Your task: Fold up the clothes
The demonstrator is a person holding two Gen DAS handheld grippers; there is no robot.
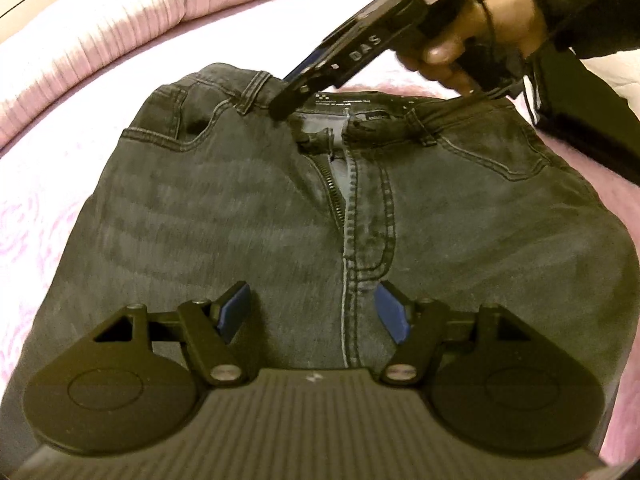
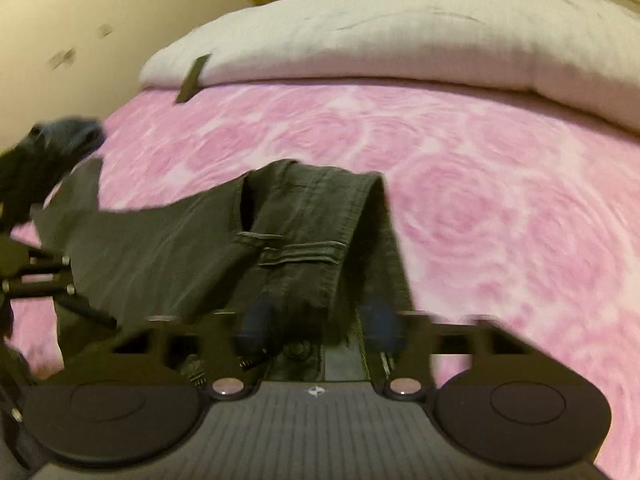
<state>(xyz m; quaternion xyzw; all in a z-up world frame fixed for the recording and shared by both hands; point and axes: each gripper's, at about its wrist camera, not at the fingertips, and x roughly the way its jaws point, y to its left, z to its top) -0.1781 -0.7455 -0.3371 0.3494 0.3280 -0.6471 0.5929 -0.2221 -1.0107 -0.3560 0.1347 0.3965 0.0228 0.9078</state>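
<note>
Dark grey jeans lie front up on the pink bed, fly unzipped, waistband at the far end. My left gripper hovers open over the crotch seam, holding nothing. My right gripper, held by a hand, reaches down from the upper right onto the waistband near the fly. In the right wrist view, which is blurred, the right gripper has its blue pads either side of the waistband fabric, with a gap still between them; the jaws look open.
A pink rose-patterned bedspread covers the bed. A pale folded duvet lies along the far edge. A dark cloth sits at the left. The left gripper's body shows at the left edge.
</note>
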